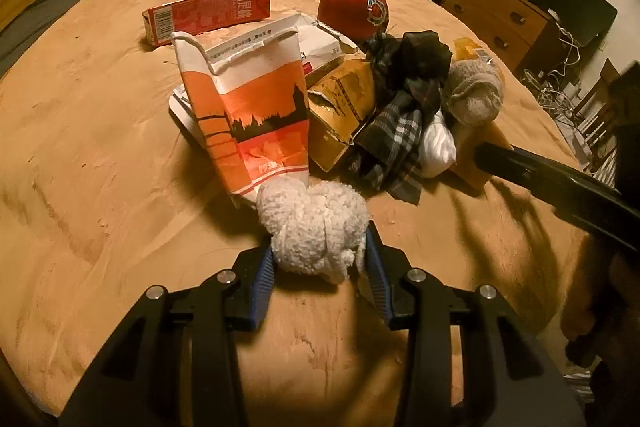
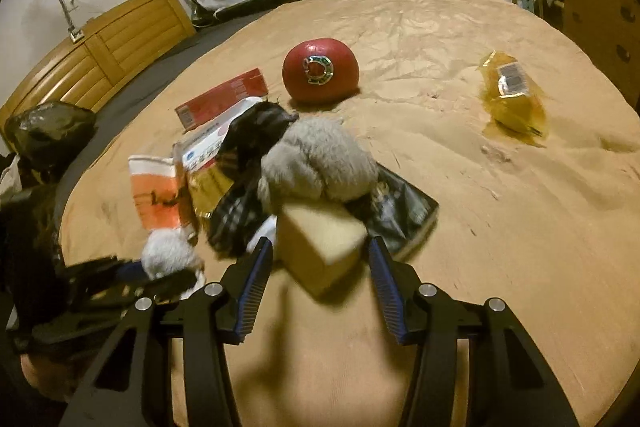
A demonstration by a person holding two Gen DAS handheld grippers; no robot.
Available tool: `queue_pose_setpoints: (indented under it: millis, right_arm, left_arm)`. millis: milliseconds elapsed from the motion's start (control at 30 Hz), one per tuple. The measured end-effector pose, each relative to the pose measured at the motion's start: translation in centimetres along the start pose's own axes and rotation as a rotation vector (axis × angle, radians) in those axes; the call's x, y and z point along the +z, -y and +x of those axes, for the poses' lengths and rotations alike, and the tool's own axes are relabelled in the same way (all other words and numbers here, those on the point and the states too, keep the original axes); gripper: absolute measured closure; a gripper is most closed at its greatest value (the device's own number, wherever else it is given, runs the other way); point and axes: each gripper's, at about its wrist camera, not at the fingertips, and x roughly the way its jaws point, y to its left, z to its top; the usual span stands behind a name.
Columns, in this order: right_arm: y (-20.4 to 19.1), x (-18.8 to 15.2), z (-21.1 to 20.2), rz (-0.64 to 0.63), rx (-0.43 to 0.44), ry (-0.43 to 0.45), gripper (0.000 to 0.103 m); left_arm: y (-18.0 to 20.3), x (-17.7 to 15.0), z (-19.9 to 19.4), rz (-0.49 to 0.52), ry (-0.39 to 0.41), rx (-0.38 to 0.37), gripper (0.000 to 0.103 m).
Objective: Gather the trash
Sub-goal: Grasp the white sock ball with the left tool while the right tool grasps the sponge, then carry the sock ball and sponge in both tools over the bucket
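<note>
Left wrist view. Left tool [image 1: 320, 259] pressed shut on a white cloth ball [image 1: 316, 223], blue pads [image 1: 264, 267] against both of its sides, low over the tan bed [image 1: 100, 147] near the front edge. Just behind the ball, touching it, a torn orange-and-white carton [image 1: 256, 99] standing tilted. Farther back toward the left edge, a red box [image 1: 208, 15] lying flat. Toward the far edge, a red ball [image 1: 354, 11] with a sticker. Right of the carton, a crushed gold box [image 1: 340, 107], then a checked cloth [image 1: 400, 131] heaped against it, with a grey sock ball [image 1: 476, 91] on top at the right.

Right wrist view. Right tool [image 2: 320, 247] spread around a yellow block [image 2: 320, 239], pads [image 2: 256, 271] just beside its two sides, not seen pressing; picture blurred here. Block resting on the bed at the near side of the heap, grey sock ball touching its top edge. Right of the block, a black packet [image 2: 404, 215] lying flat. Well apart, toward the right edge, a crumpled yellow wrapper [image 2: 512, 91] with a barcode label. Red ball alone near the middle. At lower left, left tool with the white cloth ball at its tip. Beyond the left edge, a black bag [image 2: 52, 127].
</note>
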Motion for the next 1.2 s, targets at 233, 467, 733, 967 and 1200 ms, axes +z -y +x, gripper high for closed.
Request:
queue_pose_setpoints:
  millis: [233,467,733,967,1200]
  right_arm:
    - [-1.1,0.2,0.9,-0.025,-0.039,0.039,0.058]
    - [-2.1,-3.0,-3.0,-0.018,-0.047,0.094,0.06]
    - [-3.9,-5.7,-7.6,-0.026,-0.071,0.157,0.06]
    - [-5.0,-6.1,-12.3,-0.031,-0.109,0.264,0.06]
    - [-5.2,-6.2,-14.5,-0.046,-0.139,0.293,0.06]
  left_arm:
    - [-0.5,-0.1,0.0,-0.003,0.016,-0.035,0.063]
    - [-0.1,-0.7,-0.8,-0.004,0.032,-0.031,0.063]
    - [1.2,-1.3,-3.9,0.026,0.092,-0.003,0.063]
    - [2.5,-1.0,-7.3,0.054,0.171,0.022,0.063]
    - [3.4,-1.1,-8.2,0.057,0.182,0.021,0.063]
